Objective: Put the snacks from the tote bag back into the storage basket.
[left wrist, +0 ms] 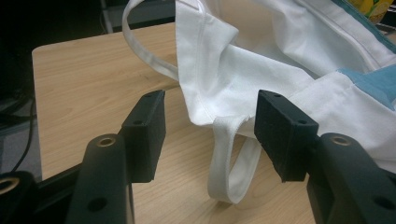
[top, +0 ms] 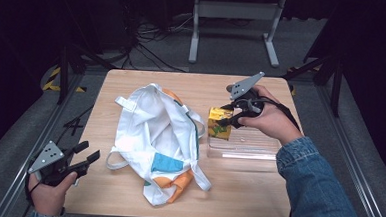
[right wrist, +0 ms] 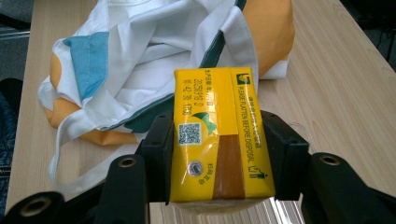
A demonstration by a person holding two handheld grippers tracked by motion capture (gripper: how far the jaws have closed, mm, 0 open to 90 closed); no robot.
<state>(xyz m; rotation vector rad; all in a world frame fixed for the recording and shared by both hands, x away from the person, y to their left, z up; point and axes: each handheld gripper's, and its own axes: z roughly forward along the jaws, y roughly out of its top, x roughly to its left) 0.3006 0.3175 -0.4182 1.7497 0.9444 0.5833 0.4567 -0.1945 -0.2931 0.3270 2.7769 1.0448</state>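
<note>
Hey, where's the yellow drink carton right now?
The yellow drink carton is clamped in the right gripper at the table's right-centre, just right of the white cloth tote bag and above a clear plastic tray.

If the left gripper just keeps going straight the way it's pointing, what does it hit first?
Probably the white handle loop of the tote bag, lying on the table between the open left gripper jaws; depth is uncertain.

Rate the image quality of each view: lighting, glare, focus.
High view: the wooden table is evenly lit, the surroundings fall to near black, and the tote bag looks slightly soft. Left gripper view: the bag's strap loop is fairly sharp, while the near jaws are soft. Right gripper view: the yellow drink carton shows mild glare near its bottom edge, but the print stays legible.
</note>
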